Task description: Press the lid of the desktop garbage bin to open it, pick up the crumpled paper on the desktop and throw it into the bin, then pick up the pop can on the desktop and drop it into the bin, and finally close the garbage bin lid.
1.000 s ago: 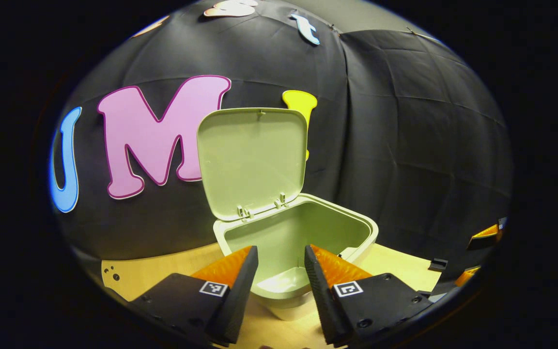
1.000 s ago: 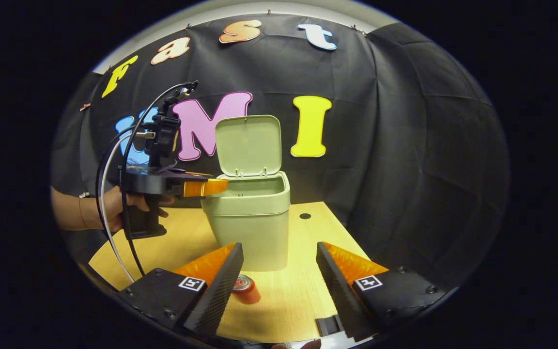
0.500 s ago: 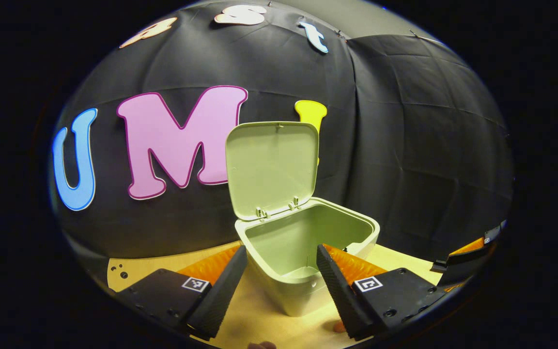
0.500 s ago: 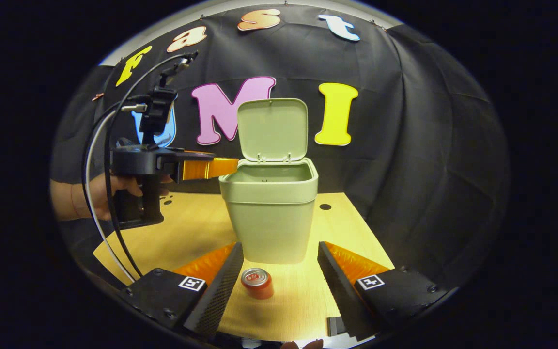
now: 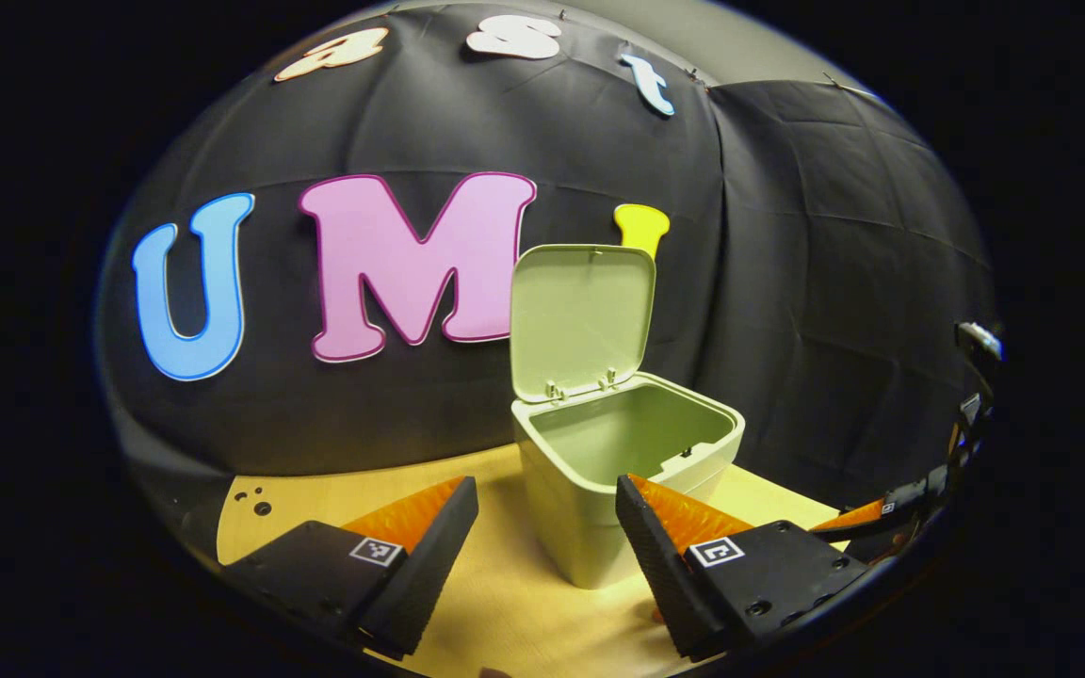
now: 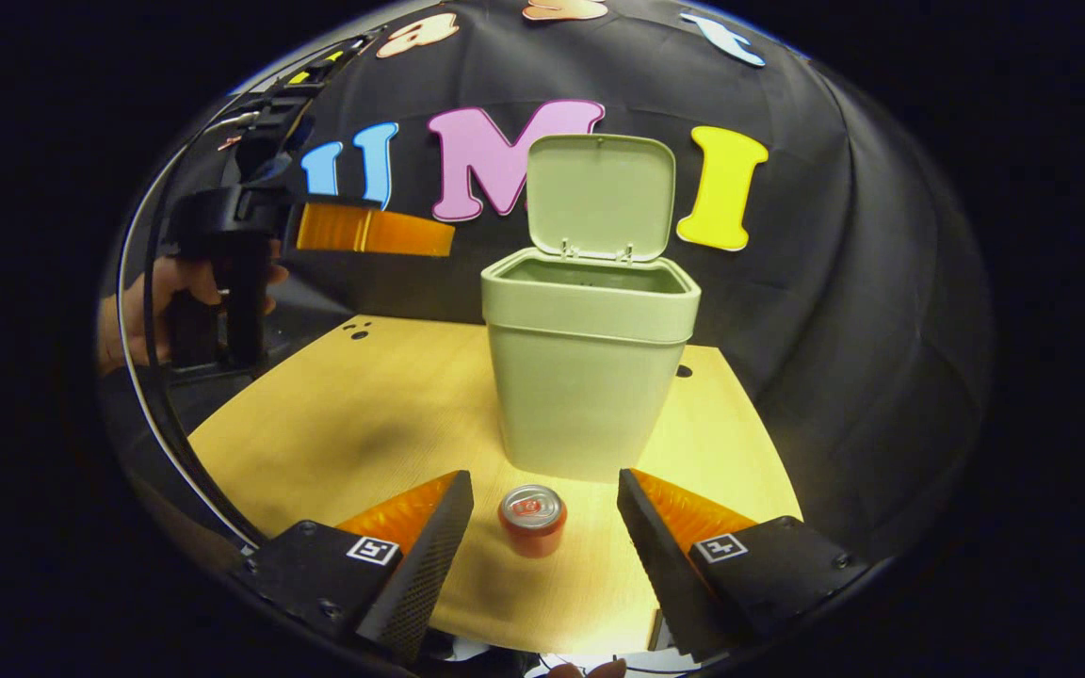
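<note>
In the right gripper view, the right tongs (image 6: 542,527) stand apart over the desk (image 6: 354,414), bracketing the upright pop can (image 6: 532,519) before the garbage bin (image 6: 588,377), whose lid (image 6: 600,195) stands raised.

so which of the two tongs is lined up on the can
The right tongs: the can stands upright on the table between their open fingers. The left tongs hang higher, off to the left of the open bin.

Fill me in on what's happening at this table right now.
A person holds a gripper in each hand over a light wooden table. The pale green plastic bin stands with its lid upright. The right gripper is open, with the upright red pop can between its fingers, untouched. The left gripper is open and empty beside the bin.
</note>
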Tool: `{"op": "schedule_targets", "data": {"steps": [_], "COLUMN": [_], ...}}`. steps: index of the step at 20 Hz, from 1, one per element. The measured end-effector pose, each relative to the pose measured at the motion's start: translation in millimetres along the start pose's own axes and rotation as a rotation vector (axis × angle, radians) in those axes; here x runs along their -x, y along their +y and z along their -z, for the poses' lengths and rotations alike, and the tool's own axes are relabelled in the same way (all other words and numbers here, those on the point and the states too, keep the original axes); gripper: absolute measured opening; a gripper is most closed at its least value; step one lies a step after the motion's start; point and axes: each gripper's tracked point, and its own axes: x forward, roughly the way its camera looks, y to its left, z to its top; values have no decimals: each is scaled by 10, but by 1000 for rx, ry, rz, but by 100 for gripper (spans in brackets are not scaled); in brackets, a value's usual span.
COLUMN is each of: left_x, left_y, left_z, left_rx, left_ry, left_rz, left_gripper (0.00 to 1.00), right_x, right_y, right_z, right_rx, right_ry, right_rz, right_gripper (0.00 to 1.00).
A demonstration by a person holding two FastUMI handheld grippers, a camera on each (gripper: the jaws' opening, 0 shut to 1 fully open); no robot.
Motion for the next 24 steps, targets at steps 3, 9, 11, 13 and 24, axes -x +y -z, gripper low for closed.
{"op": "schedule_targets", "data": {"steps": [3,9,11,13,24], "left_x": [200,559,649,718,934], "left_y": [170,415,480,516,711], "left_z": [66,244,294,336,569], "left_rx": [5,27,35,37,70], "left_ry": [5,28,35,41,84], "left_rz": [-51,-137,-164,-184,-274], "left_gripper": [95,95,95,95,95], "right_x": [-146,-383,-492,-583,-914], "right_y": [17,9,15,36,29], "right_z": [178,500,585,684,963], "right_rx": [5,36,41,46,25], "right_ry": [43,115,137,162,252], "right_rz": [-18,-42,-53,-63,-74], "right_gripper": [97,98,98,98,98]}}
